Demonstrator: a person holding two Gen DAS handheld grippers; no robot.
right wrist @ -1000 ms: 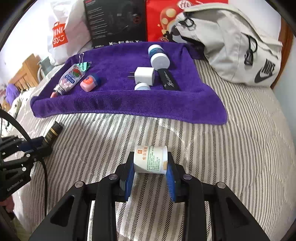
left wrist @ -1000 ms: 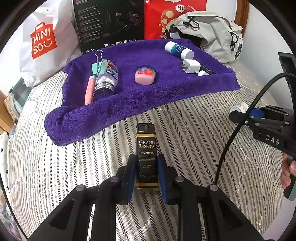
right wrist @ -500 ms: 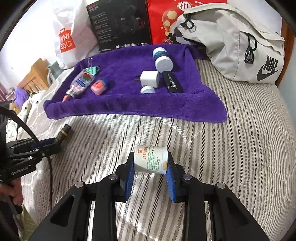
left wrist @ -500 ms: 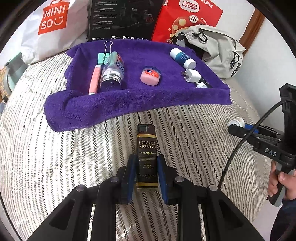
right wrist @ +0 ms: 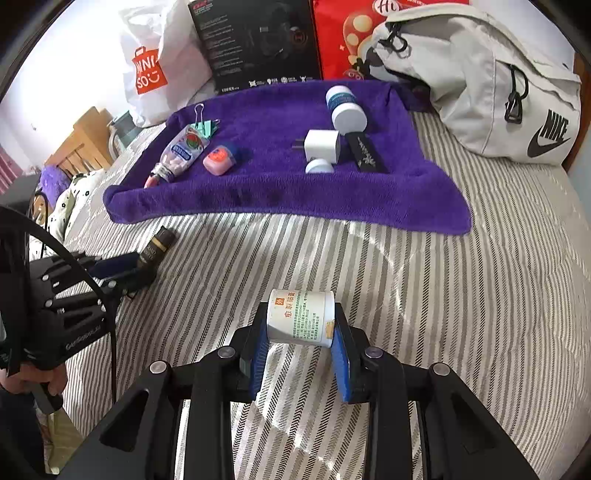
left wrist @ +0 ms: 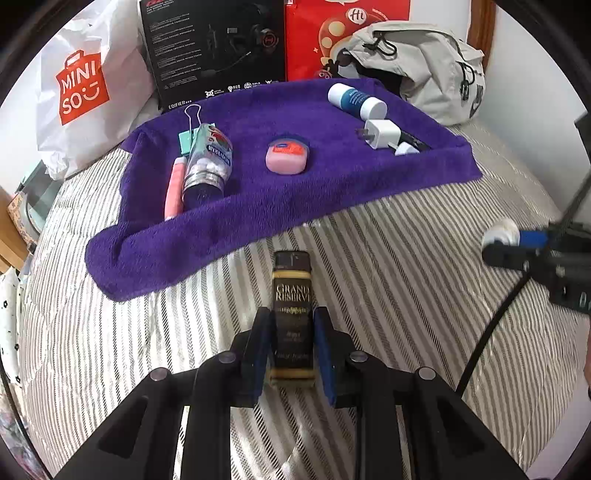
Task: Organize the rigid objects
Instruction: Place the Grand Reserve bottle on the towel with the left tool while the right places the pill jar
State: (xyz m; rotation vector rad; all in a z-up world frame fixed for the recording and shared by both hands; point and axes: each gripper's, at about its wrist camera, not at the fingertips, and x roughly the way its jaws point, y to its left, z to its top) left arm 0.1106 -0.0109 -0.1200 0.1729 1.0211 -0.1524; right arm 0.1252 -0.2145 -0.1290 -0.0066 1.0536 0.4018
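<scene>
My left gripper [left wrist: 291, 325] is shut on a small dark bottle [left wrist: 291, 306] labelled Grand Reserve, held over the striped bedcover short of the purple towel [left wrist: 332, 184]. My right gripper [right wrist: 300, 321] is shut on a white jar [right wrist: 300, 317] with green print, lying sideways between the pads. On the towel lie a clear bottle [left wrist: 207, 162], a pink tube [left wrist: 173, 186], a green binder clip [left wrist: 190, 129], a pink tin [left wrist: 286, 157], a white and blue bottle [left wrist: 356, 99], a white charger [left wrist: 382, 133] and a black bar [right wrist: 365, 153].
Behind the towel stand a white Miniso bag [left wrist: 81, 88], a black headset box [left wrist: 214, 48] and a red bag [left wrist: 332, 33]. A grey backpack [right wrist: 491, 85] lies at the back right. Wooden furniture [right wrist: 85, 144] sits beyond the bed's left edge.
Both grippers have kept their hold and shifted slightly over the bed. The left view has swung right and closer to the towel; the right gripper has dropped a little toward the bedcover.
</scene>
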